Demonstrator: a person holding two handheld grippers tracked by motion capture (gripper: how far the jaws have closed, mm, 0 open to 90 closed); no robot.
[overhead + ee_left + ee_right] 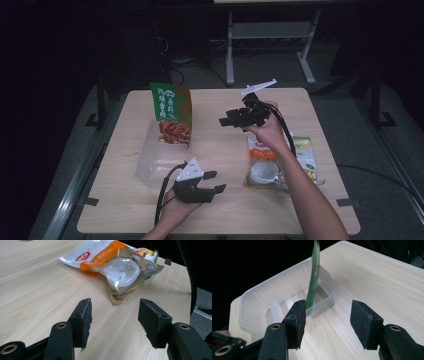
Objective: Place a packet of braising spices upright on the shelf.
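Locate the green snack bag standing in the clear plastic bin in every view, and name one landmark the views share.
High view: the green snack bag stands upright at the far end of the clear plastic bin, left of centre.
Left gripper view: not in it.
Right gripper view: seen edge-on, a thin green strip rising from the bin's right end, just above the left jaw.
Shared landmark: the light wooden table.

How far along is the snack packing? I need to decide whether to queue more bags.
Done: the green packet stands upright in the clear bin. In hand: nothing; the left gripper and right gripper are both open and empty. Left: the orange packet and another beneath it lie on the table.
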